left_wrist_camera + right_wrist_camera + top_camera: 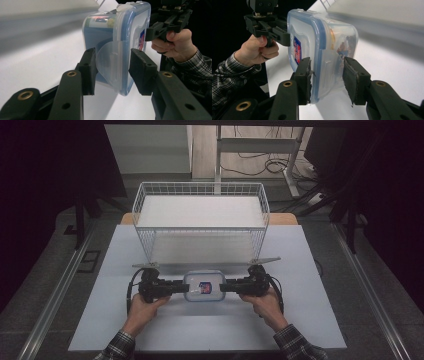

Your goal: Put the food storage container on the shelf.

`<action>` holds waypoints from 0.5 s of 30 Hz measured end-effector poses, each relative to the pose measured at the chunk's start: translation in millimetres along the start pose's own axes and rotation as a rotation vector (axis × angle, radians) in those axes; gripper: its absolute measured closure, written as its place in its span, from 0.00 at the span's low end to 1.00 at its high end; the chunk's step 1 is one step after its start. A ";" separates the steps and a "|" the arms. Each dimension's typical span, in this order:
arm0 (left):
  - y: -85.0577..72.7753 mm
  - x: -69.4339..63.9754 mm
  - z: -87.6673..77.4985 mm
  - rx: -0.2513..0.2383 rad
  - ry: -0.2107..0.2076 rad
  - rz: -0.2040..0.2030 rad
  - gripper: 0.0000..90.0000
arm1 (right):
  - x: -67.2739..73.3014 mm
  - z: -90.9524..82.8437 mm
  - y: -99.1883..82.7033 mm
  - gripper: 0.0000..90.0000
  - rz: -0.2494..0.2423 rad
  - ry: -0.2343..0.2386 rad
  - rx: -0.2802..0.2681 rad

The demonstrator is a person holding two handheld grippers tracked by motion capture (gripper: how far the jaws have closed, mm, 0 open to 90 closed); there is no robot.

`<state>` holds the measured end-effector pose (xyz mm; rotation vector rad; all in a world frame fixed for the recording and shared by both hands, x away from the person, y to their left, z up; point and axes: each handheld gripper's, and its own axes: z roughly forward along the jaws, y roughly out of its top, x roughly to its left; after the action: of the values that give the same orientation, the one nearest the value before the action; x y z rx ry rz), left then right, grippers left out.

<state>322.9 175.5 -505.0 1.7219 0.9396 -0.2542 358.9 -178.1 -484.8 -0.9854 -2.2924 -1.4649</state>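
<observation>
White table — one lidded box, two grippers' jaws clamped on it.

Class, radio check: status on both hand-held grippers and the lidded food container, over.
Left hand-held gripper and right hand-held gripper clamped on opposite ends of the food container. Container just before the white wire basket. Nothing between them.

The high view is looking down and forward from above the person's side of the table, far off. The left gripper view is riding on the left gripper and looking along its jaws, very close to the box between them. The right gripper view is doing the same on the right gripper, from the other end. All three views are sharing the box, and each gripper view is seeing the other gripper behind it.
</observation>
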 end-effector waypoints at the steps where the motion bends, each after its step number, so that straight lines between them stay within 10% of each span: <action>1: 3.1 -2.1 -1.7 -0.004 0.002 0.004 0.64 | 1.9 -1.3 2.4 0.66 -0.004 -0.001 -0.005; 15: 51.9 -26.9 -19.4 -0.035 0.030 0.056 0.64 | 21.0 -22.1 46.0 0.65 -0.031 -0.006 -0.071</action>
<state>335.8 176.1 -444.8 1.7210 0.9111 -0.1742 370.3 -176.6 -430.8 -0.9791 -2.2843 -1.5682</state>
